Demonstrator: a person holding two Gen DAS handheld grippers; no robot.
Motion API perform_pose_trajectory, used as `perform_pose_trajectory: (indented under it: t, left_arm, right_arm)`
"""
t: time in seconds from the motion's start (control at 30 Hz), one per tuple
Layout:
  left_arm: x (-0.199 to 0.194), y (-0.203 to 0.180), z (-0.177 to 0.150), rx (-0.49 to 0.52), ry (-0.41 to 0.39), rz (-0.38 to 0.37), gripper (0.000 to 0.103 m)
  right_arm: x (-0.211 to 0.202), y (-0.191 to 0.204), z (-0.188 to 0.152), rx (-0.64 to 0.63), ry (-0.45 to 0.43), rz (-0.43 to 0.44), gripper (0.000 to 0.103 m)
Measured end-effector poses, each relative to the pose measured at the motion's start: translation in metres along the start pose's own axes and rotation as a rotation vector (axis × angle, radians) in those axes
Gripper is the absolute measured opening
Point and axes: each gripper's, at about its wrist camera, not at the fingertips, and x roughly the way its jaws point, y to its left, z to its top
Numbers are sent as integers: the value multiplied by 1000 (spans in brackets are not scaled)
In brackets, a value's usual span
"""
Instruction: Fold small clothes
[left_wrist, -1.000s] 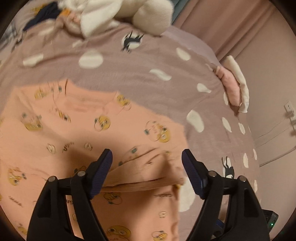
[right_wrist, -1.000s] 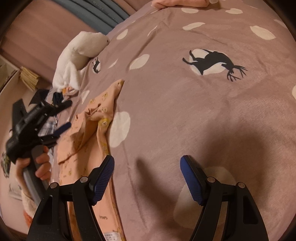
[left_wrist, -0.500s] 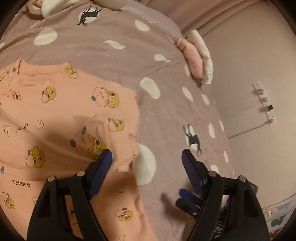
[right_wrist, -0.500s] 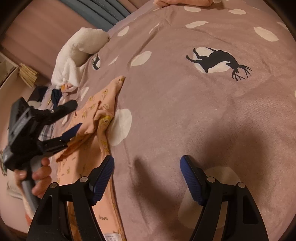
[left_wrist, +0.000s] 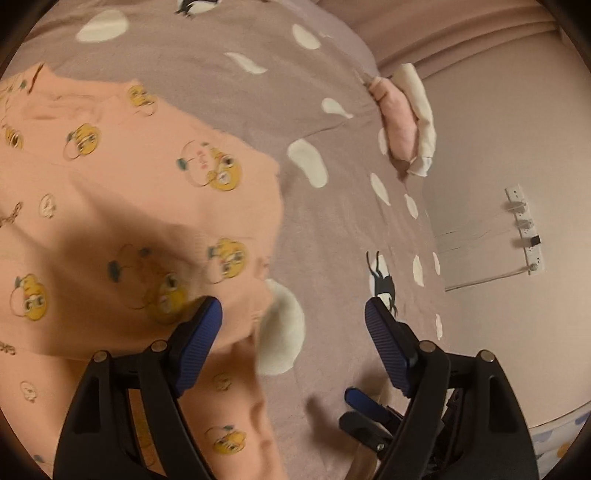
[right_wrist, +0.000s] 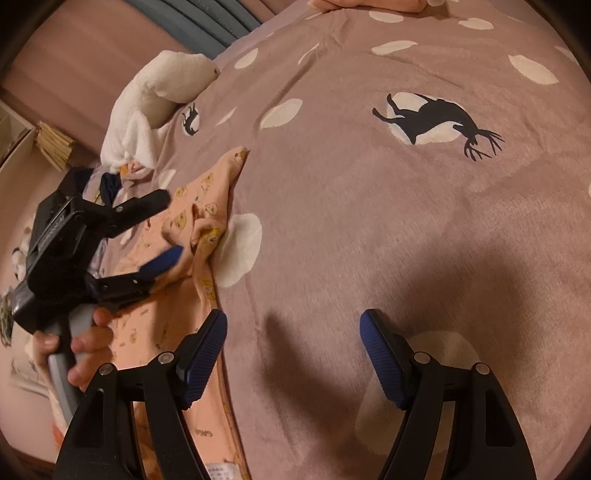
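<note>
While I watch through both wrist cameras, my left gripper (left_wrist: 293, 314) hangs with its jaws spread wide and nothing between them, above the right edge of the peach garment (left_wrist: 129, 206). That garment, printed with small yellow cartoon faces, lies on the mauve bedspread (left_wrist: 332, 229), with one layer folded over another near my left-hand fingertip. From the right wrist view I see the same left gripper (right_wrist: 168, 225) from the side, held by a hand (right_wrist: 81, 350), its blue-padded finger just over a bunched fold of the garment (right_wrist: 207, 221); I cannot tell whether the pad touches the cloth. My right gripper (right_wrist: 293, 328) is also wide open and empty, over bare bedspread (right_wrist: 369, 221) just beside the garment's long edge. A white plush toy (right_wrist: 162, 88) rests at the far side of the bed, and a folded pink and white bundle (left_wrist: 406, 122) sits at the bedspread's edge near the wall.
</note>
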Motion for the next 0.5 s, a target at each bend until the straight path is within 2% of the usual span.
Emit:
perform_pose_trajectory:
  t: [0.07,0.17,0.3,0.4,0.5]
  left_arm:
    - [-3,-5,1,-1,-34,-25,82]
    - [-12,-6,1,-4,-30,-41,85]
    - [-43,1,-5,16,-54,77,88]
    - [-73,20,-9,-30,-89,107,95]
    - [-108,41,-17,-82,-144,177,103]
  right_arm:
    - [1,0,0,3,-3,3,78]
    - [1,0,-1,3,-3,4,78]
    - [1,-2,0,5,0,8,78]
    - [2,-2,1,6,0,3,78]
    - [4,2,1,2,-5,-14,82]
